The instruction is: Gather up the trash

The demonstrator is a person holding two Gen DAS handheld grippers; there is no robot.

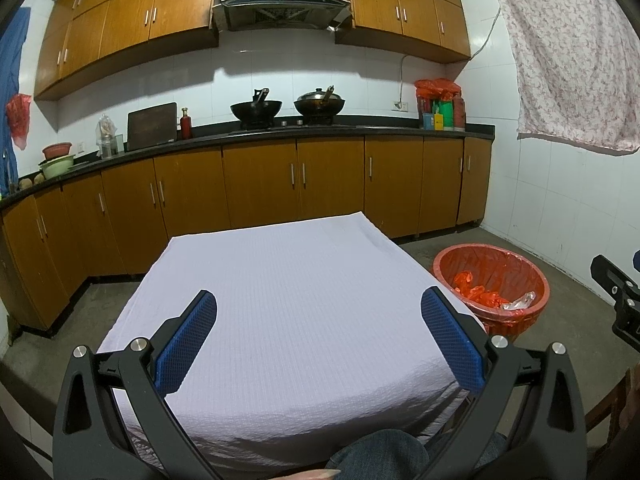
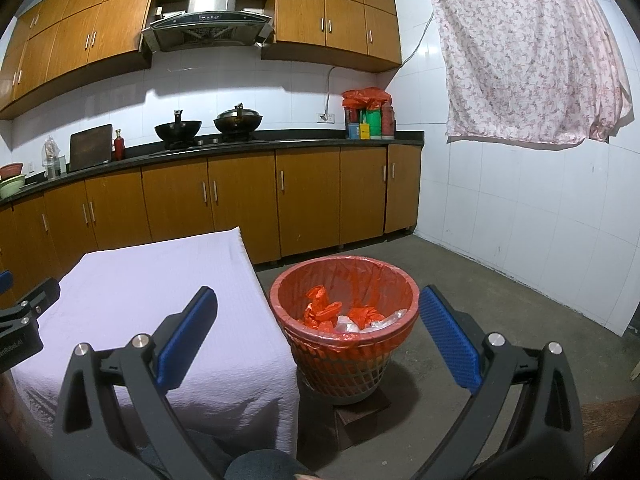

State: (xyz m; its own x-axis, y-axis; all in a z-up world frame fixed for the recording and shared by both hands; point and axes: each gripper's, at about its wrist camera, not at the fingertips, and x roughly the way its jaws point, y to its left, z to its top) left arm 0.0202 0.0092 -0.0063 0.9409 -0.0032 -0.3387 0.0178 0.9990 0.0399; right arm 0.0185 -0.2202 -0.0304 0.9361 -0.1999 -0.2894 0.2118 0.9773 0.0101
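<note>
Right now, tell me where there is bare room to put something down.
The white cloth-covered table is bare across its whole top, from the near edge to the edge facing the wooden cabinets. The grey concrete floor between the red-lined basket and the white tiled wall is open. The black countertop is crowded with woks, bottles and bowls.

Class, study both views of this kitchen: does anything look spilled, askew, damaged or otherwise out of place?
Nothing is spilled or damaged. The red plastic-lined mesh wastebasket stands upright on a small dark block beside the white-clothed table, holding crumpled red wrappers and clear plastic. One oddity: a pink floral cloth hangs loosely on the tiled wall. Both tools are open and empty.
</note>
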